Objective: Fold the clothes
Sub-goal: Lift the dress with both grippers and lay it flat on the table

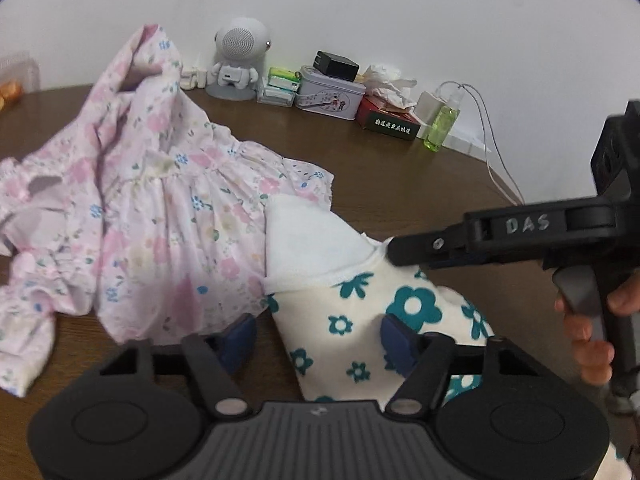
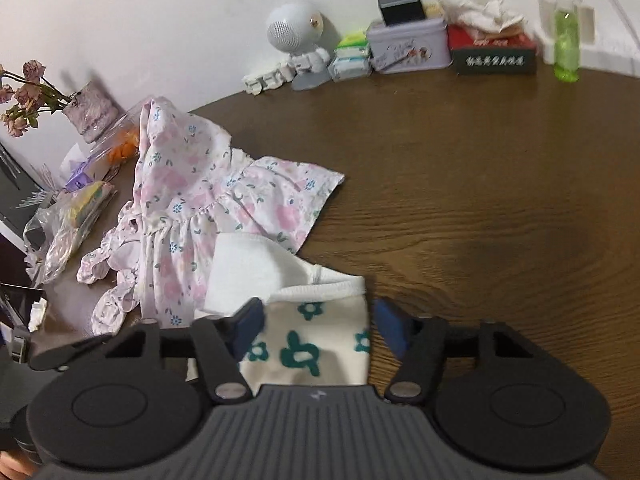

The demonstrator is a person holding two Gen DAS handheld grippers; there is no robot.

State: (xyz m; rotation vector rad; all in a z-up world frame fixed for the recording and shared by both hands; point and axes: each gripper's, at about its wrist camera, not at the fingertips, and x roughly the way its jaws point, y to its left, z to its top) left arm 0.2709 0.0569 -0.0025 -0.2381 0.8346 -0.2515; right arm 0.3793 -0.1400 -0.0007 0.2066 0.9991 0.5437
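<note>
Fingers of both grippers stand spread, clamped on nothing. The left gripper has its blue pads either side of a cream garment with teal flowers, one pad at the cloth's left edge and the other lying over it. The right gripper straddles the same garment's white-trimmed hem, its pads just outside the cloth on each side. In the left wrist view the right gripper's black arm reaches in from the right, with a hand on its trigger; its tip meets the hem, though whether it pinches there cannot be told from that angle.

Near the front of the brown table the garment lies with a white inner layer turned up and showing beyond the hem. A pink flowered dress sprawls unfolded just behind it, partly under that white layer.

Judging by this, the flowered garment is the piece in hand, somewhere mid-fold: either a fold has just been laid and let go, or a grip is about to be taken. Any further fold would call for both grippers to close on matching corners of the hem, clear of the dress.
</note>
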